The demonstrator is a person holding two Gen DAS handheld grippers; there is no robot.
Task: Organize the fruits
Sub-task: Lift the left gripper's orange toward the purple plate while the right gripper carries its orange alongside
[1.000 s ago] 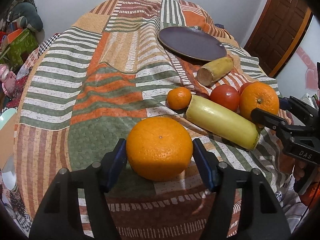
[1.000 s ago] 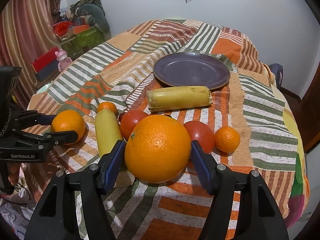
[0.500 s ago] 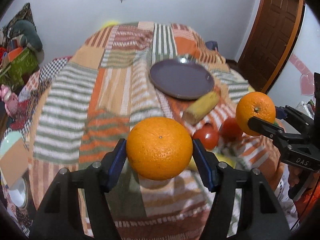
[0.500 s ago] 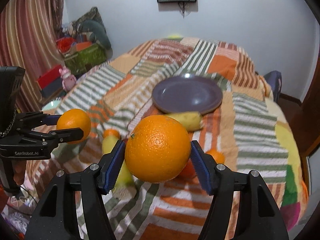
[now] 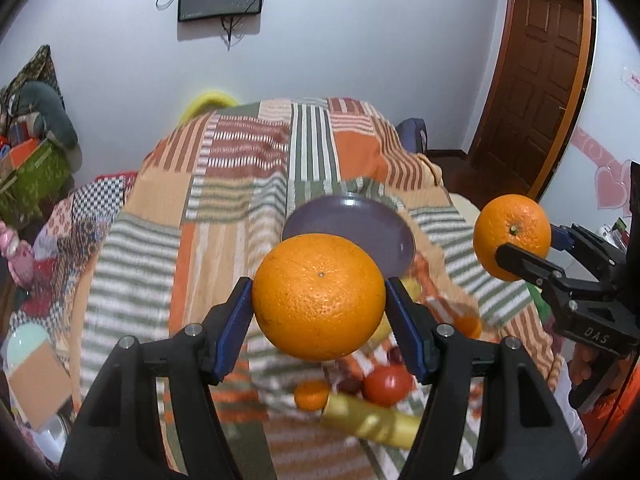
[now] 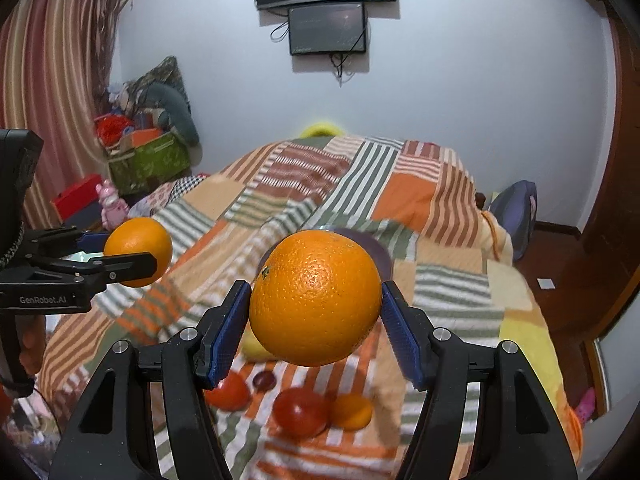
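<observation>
My left gripper (image 5: 319, 300) is shut on a large orange (image 5: 319, 297) and holds it high above the bed. My right gripper (image 6: 315, 300) is shut on a second large orange (image 6: 315, 297), also raised. Each shows in the other view: the right gripper's orange (image 5: 512, 237) at the right, the left gripper's orange (image 6: 138, 251) at the left. A purple plate (image 5: 360, 218) lies on the patchwork blanket beyond; in the right wrist view only its edge (image 6: 378, 254) shows behind the orange.
Below on the blanket (image 5: 224, 216) lie a tomato (image 5: 387, 385), a small mandarin (image 5: 311, 394) and a yellow banana-like fruit (image 5: 372, 424). Tomatoes (image 6: 300, 412) and a mandarin (image 6: 352, 411) show in the right wrist view. A wooden door (image 5: 536, 80) stands at the right, boxes (image 6: 148, 160) at the left.
Both grippers have lifted their oranges off the blanket and risen. The views have tilted up, so the plate and the other fruits sit lower and farther away.
</observation>
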